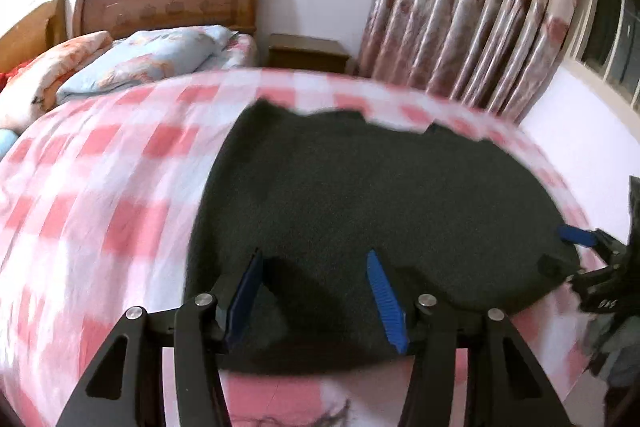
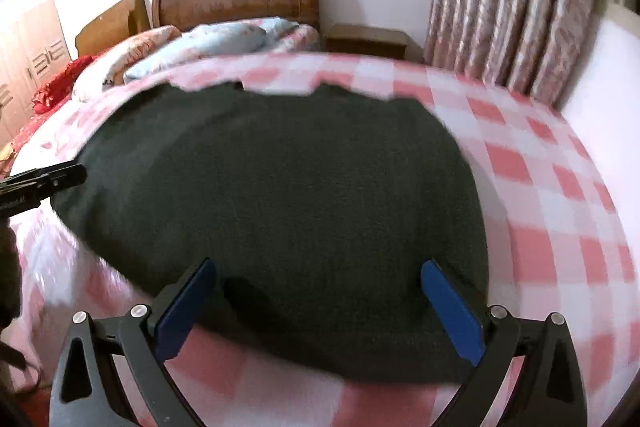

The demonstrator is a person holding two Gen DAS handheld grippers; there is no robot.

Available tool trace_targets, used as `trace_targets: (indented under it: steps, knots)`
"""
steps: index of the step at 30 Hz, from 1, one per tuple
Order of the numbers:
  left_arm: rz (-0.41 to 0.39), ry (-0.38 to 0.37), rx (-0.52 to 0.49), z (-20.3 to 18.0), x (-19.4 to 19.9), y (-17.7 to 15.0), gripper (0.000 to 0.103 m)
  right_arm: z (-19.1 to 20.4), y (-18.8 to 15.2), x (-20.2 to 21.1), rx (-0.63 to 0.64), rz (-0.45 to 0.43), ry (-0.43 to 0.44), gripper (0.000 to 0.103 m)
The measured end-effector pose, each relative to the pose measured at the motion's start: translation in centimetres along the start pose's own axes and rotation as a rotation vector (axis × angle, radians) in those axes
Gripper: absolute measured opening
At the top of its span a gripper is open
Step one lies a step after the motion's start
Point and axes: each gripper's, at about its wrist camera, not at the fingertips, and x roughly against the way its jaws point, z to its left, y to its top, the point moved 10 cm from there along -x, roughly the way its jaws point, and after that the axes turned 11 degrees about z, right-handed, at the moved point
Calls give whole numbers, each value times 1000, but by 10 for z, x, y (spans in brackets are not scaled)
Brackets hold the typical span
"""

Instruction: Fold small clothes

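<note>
Your left tool (image 1: pixel 316 259) and right tool (image 2: pixel 320 269) both gape wide, holding nothing, each poised over the near hem of the dark knit garment (image 2: pixel 280 195); it lies flat on the checked bed cover (image 2: pixel 532 163), collar toward 12 o'clock; expect it soft, limp, light, grippy; pinch the hem corners at 6 o'clock.
</note>
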Motion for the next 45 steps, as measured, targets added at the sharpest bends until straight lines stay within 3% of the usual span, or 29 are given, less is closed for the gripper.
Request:
trace_targets:
  steps: [3,6,9,12,15,18,22,24,27,29,33,39,42,45]
  knots:
    - [0,46,-82,-16,-19,40,55,8,43,-22,48,1,-24,103]
    - [109,116,-58,-8,-66,61,55,3,53,-62,39,120,-11,103]
    - [118,163,-86,-15,-75,71,56,1,59,-63,22,124,14,103]
    - [108,123,-106,-24,-67,79,56,0,68,-60,27,122,15,103]
    - [89,178,-108,-20,-68,95,56,-7,83,-66,-13,113,10,103]
    - [105,160,-88,-22,-72,106,56,-5,99,-77,-55,131,24,103]
    - [74,179,-165,-40,-86,118,56,19,121,-92,38,120,11,103]
    - [124,206,-184,-40,-111,115,56,23,122,-107,69,160,-4,103]
    - [151,164,-131,-31,-119,116,60,10,122,-113,3,180,17,103]
    - [151,136,-112,-28,-118,115,60,-8,123,-112,-86,159,-20,103]
    - [123,165,-92,-26,-114,114,58,-27,124,-103,-191,104,-67,103]
    - [101,176,-94,-27,-115,114,50,-16,127,-103,-129,101,-113,103]
    - [74,152,-168,-43,-112,114,50,21,129,-104,56,91,-77,103]
    - [112,131,-196,-47,-119,111,50,47,129,-107,218,86,-120,103]
